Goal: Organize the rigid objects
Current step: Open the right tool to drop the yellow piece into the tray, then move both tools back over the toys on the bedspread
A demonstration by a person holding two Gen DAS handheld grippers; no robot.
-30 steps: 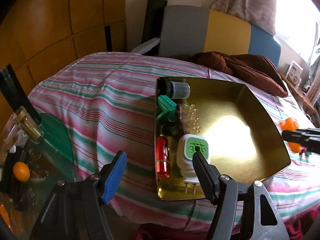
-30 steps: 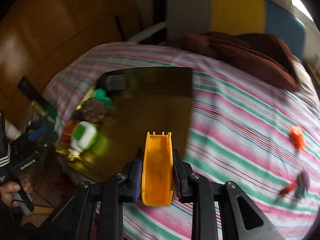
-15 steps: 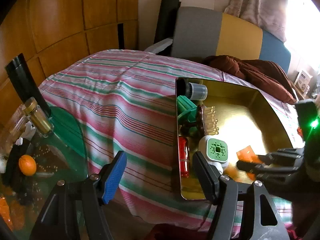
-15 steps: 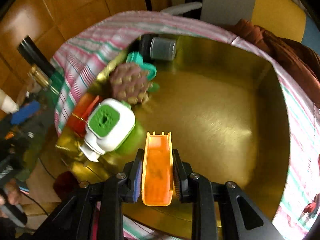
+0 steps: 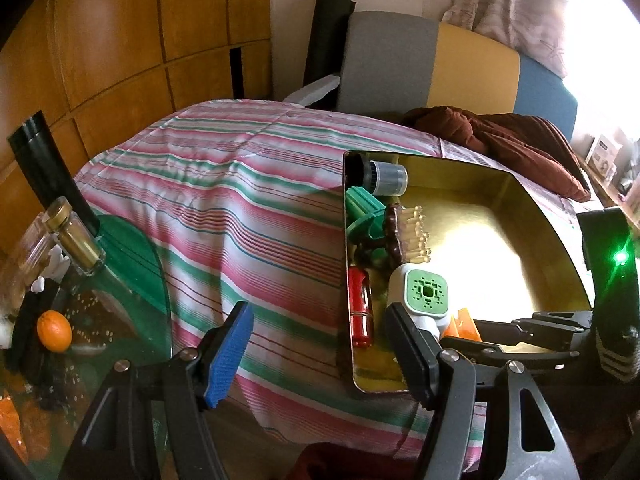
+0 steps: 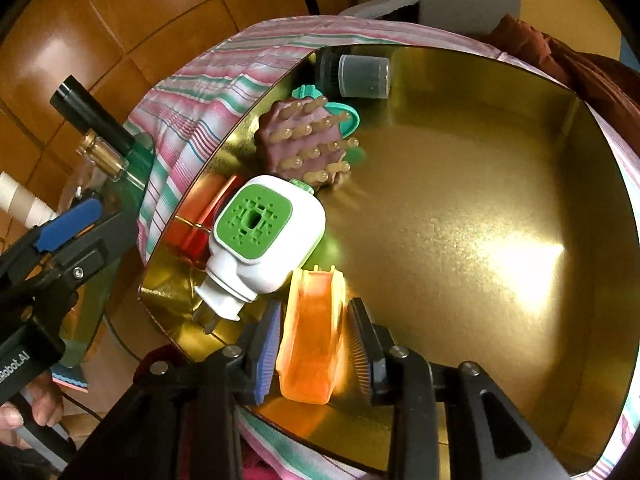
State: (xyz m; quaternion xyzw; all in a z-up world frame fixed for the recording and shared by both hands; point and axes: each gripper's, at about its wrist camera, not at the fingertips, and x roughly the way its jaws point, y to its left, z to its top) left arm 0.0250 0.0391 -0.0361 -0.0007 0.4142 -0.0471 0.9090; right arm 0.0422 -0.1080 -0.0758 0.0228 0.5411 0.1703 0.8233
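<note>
The right gripper [image 6: 312, 344] points steeply down into the gold tray [image 6: 500, 216], at the tray's near edge. Its jaws have just been opening: an orange plastic piece [image 6: 310, 340] lies between the pads on the tray floor, with small gaps showing on both sides, so it is not pinched. The piece sits just beside the white and green plug-in device [image 6: 264, 236], which lies along the tray's left side with a brown bristle brush [image 6: 304, 140], a teal item [image 6: 344, 114], a red lighter [image 6: 200, 216] and a grey-capped bottle [image 6: 362, 74].

The left gripper [image 5: 320, 356] hangs tilted downward at the tray's near left corner, jaws spread and empty; a hand [image 6: 24, 408] grips its handle. Its body bears the partly cut-off lettering "Robot.AI".
</note>
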